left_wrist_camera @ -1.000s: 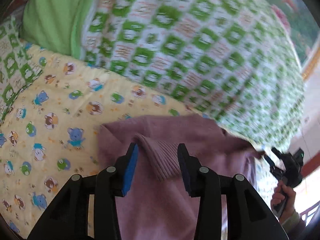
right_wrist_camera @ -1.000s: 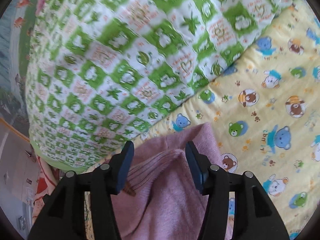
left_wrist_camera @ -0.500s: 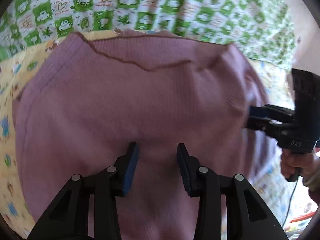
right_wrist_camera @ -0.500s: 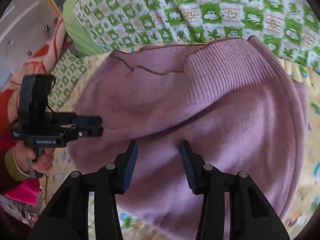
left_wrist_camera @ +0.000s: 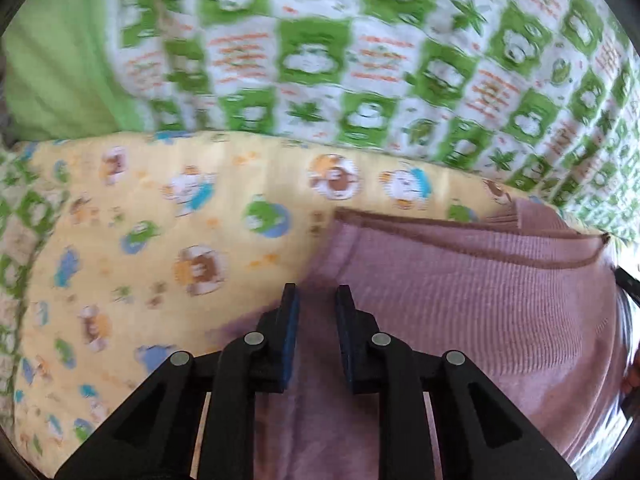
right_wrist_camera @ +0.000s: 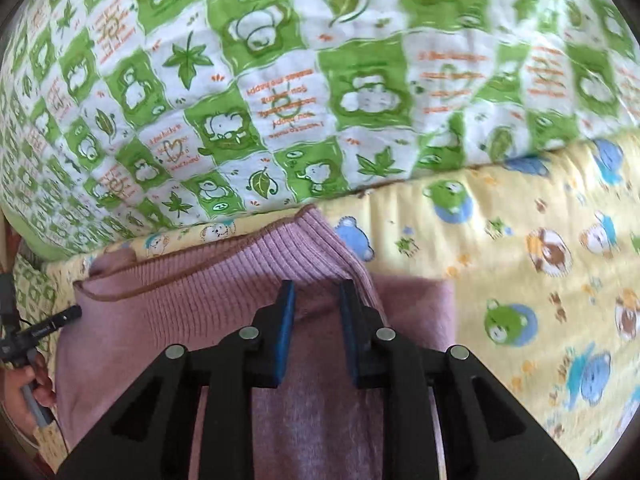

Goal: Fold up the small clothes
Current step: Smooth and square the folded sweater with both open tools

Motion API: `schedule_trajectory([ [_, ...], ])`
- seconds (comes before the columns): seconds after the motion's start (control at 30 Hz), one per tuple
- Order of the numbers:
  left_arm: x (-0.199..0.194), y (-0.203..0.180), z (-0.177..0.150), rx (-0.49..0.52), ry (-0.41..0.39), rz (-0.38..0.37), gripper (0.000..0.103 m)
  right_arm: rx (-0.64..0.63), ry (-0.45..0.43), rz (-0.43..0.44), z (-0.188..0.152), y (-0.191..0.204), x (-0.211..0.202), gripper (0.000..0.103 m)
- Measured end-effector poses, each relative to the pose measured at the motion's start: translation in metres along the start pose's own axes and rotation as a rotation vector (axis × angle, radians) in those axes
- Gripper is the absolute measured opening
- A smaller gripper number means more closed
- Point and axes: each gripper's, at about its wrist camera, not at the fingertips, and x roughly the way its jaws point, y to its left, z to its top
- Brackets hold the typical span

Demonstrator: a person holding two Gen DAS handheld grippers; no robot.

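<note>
On the yellow cotton sheet printed with cartoon bears (left_wrist_camera: 168, 264), my mauve ribbed knit sweater (left_wrist_camera: 460, 304) lies spread between my 2 tools, its brown-edged hem toward the green-and-white checked quilt (right_wrist_camera: 280, 92) heaped behind it. My left gripper (left_wrist_camera: 316, 300) sits at the sweater's left edge: its jaws have just been closing and now stand narrow, with a fold of the mauve knit running up between the blue pads (left_wrist_camera: 291, 340). I cannot tell whether those pads already press the cloth. My right gripper (right_wrist_camera: 316, 294) is at the opposite side, just below the ribbed band; its jaws have also just been closing, and a ridge of knit rises between them, though the grip itself is unclear. From the right wrist view, my left hand (right_wrist_camera: 28, 388) shows at the sweater's far edge, gripping its tool's handle.
</note>
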Motion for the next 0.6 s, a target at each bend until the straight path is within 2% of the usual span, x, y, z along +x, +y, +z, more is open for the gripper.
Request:
schedule_trajectory([
  [0.03, -0.005, 0.008, -0.003, -0.033, -0.001, 0.012, 0.035, -0.008, -0.011, -0.021, -0.002, 0.001, -0.006, 0.026],
  [0.13, -0.024, 0.020, -0.016, -0.115, 0.000, -0.046, 0.033, 0.037, -0.052, -0.074, -0.010, -0.003, -0.036, 0.027],
  [0.2, -0.046, 0.014, -0.029, -0.119, -0.024, -0.084, 0.032, 0.079, -0.060, -0.023, -0.021, -0.010, -0.054, 0.027],
  [0.27, -0.066, 0.001, -0.044, -0.106, -0.041, -0.171, 0.033, 0.072, -0.060, 0.024, -0.030, -0.004, -0.069, 0.027],
  [0.37, -0.074, -0.050, -0.064, -0.031, -0.005, -0.316, 0.036, -0.005, -0.027, 0.136, -0.050, 0.030, -0.078, 0.029],
  [0.4, -0.070, -0.066, -0.067, -0.004, 0.012, -0.338, 0.036, -0.035, 0.004, 0.178, -0.057, 0.043, -0.074, 0.031],
  [0.47, -0.054, -0.094, -0.077, 0.072, 0.043, -0.324, 0.038, -0.103, 0.079, 0.250, -0.070, 0.067, -0.063, 0.032],
  [0.53, -0.037, -0.104, -0.082, 0.118, 0.071, -0.226, 0.038, -0.179, 0.145, 0.291, -0.086, 0.087, -0.049, 0.035],
  [0.57, -0.027, -0.096, -0.082, 0.104, 0.080, -0.193, 0.035, -0.218, 0.182, 0.269, -0.089, 0.097, -0.037, 0.035],
  [0.6, -0.023, -0.090, -0.082, 0.084, 0.079, -0.187, 0.032, -0.245, 0.209, 0.205, -0.090, 0.099, -0.025, 0.035],
])
